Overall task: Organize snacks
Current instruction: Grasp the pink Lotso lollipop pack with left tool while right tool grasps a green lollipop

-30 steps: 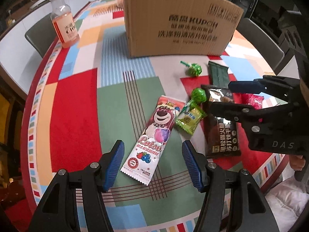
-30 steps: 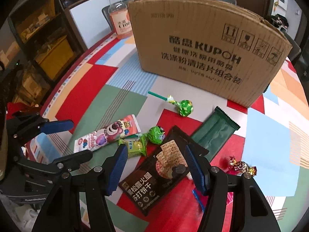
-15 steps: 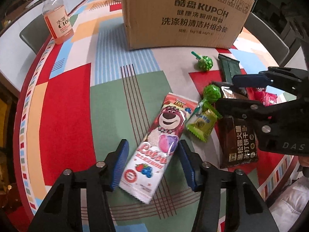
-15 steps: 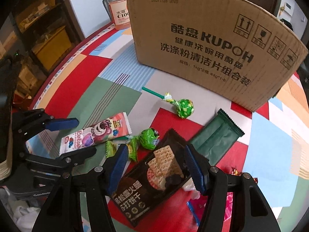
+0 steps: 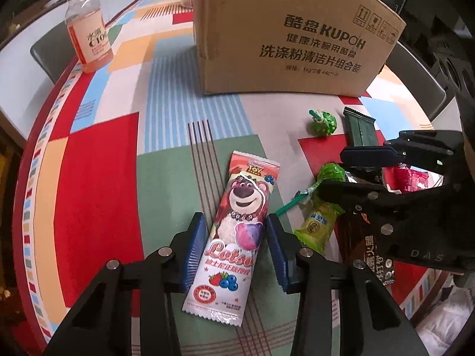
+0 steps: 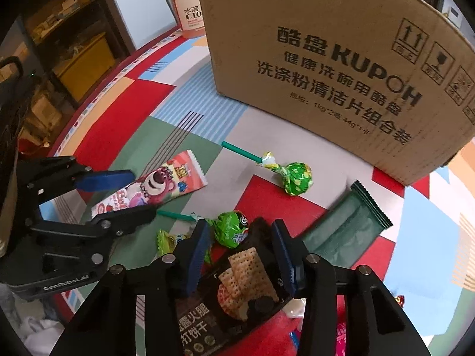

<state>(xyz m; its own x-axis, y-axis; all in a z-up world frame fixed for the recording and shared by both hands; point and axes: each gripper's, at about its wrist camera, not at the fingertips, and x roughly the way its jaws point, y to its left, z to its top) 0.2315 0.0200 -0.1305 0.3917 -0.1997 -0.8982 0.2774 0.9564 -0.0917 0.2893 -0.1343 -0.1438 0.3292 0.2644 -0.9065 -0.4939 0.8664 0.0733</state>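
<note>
Snacks lie scattered on the patchwork tablecloth in front of the KUPOH cardboard box, which stands upright toward the far side of the table.

Left wrist view: your left gripper straddles the pink Lotso snack packet, 1 blue pad on each long edge. The jaws are spread; whether the pads already touch the wrapper you cannot tell. The packet lies flat on the green panel, its length running along the fingers. Just to its right lie a yellow-green sachet and a green lollipop, whose stick crosses the sachet's top. A second green lollipop lies nearer the box, beside a dark green wrapper. A bottle of orange drink stands well apart at the table's left edge.

Right wrist view: your right gripper is lowered over the black cracker packet, jaws spread, with 1 pad at each side of its upper end; contact cannot be judged. The nearer lollipop rests against the packet's top edge. Your left gripper appears at left, its 2 fingers flanking the Lotso packet.
</note>
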